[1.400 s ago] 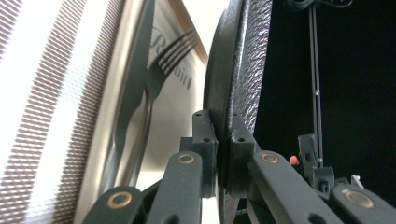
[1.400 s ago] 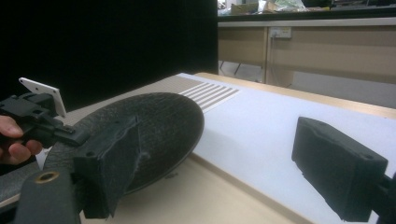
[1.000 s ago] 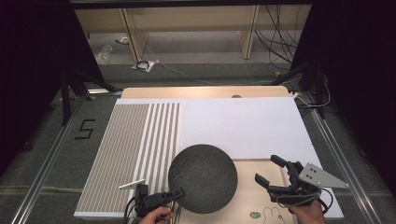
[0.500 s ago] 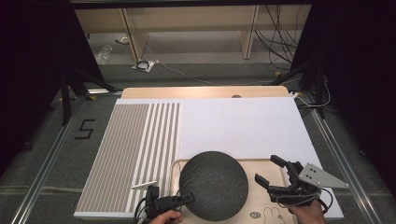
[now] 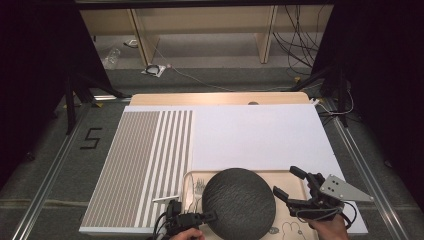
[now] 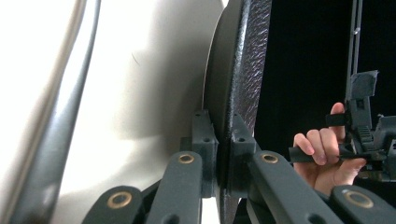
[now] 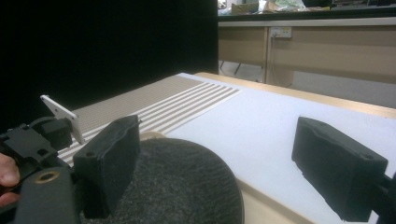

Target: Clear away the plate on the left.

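At the near edge of the tabletop, the left gripper has its jaws shut tight on the near-left rim of the round, dark grey, rough-textured plate, and in the left gripper view that rim runs thin and edge-on straight up out of the clamped jaws, so the disc reaches away from the jaws to the person's right. The plate lies over the pale beige tray with faint line drawings, covering most of its middle, with the tray's left rim and its right part bare. Whether the plate rests flat on the tray or hangs just above it I cannot tell. It has no long axis, being a plain circle, and its underside looks smooth and duller than its pebbled edge. Just to the right of the disc, the right gripper holds its jaws wide apart with nothing between them; in the right gripper view the plate's speckled top sits low between and just ahead of the two black pads. The left hand is thus the one in contact, and the right is close but apart from it. Beyond the tray, the white sheet and the brown-and-white striped mat lie flat.
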Demonstrator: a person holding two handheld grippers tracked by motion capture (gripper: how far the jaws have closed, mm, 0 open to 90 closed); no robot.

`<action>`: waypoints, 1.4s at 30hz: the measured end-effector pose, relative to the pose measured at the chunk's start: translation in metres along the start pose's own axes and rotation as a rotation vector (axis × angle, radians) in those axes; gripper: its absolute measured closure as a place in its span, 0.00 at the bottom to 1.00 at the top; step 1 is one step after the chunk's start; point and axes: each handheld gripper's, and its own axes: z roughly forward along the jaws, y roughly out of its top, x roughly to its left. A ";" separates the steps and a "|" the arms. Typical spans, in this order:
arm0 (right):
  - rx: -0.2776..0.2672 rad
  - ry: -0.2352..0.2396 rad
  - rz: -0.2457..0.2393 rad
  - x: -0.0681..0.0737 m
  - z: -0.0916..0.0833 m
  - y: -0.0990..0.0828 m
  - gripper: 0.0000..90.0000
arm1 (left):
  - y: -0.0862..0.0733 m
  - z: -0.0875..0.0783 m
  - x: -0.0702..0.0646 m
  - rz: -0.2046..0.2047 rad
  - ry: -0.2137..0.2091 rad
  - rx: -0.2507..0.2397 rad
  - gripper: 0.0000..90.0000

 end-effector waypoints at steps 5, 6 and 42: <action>-0.001 0.000 0.000 0.000 0.000 0.000 0.18 | -0.001 0.005 -0.001 0.004 0.001 0.010 0.94; -0.001 0.000 0.000 0.000 0.000 0.000 0.18 | -0.001 0.006 -0.001 0.004 0.003 0.012 0.94; -0.001 0.000 -0.001 0.000 0.000 0.000 0.18 | -0.009 0.024 -0.003 -0.021 0.015 0.068 0.78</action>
